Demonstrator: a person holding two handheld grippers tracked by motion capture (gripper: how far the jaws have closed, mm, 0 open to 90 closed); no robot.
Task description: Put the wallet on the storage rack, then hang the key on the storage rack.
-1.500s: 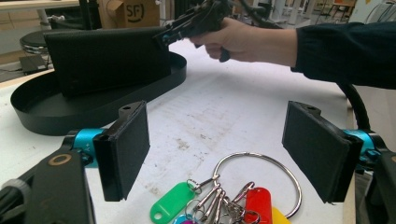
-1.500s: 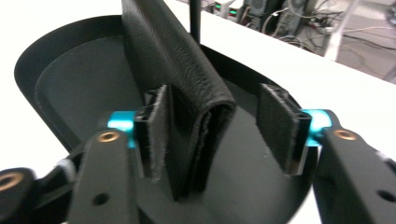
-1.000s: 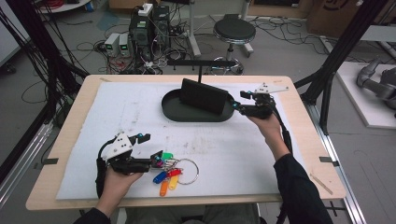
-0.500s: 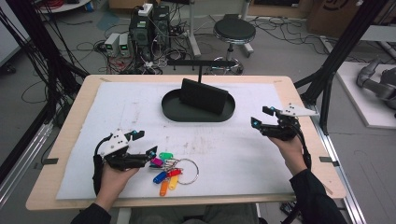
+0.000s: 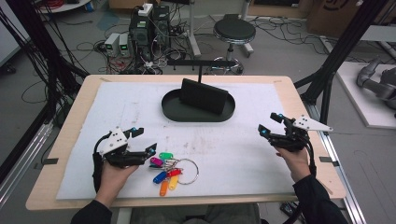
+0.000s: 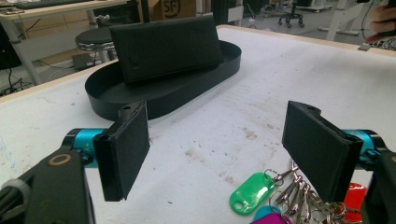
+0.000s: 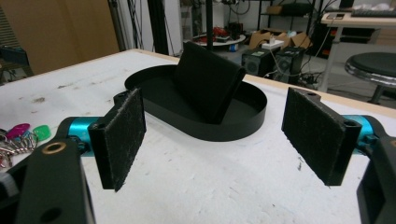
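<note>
Lying just beside the wide-open left tool [image 5: 142,141]: key bunch [image 5: 170,169], ungripped.

light: even, soft overhead | shadows: faint | blur: slight softness | glare: none

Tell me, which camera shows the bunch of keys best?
The high view: the whole keys bunch lies in sight there, coloured tags fanned out beside the ring, just right of the left gripper. The left gripper view catches a green tag and some metal at its bottom edge. The right gripper view shows a few tags at its left edge.
</note>
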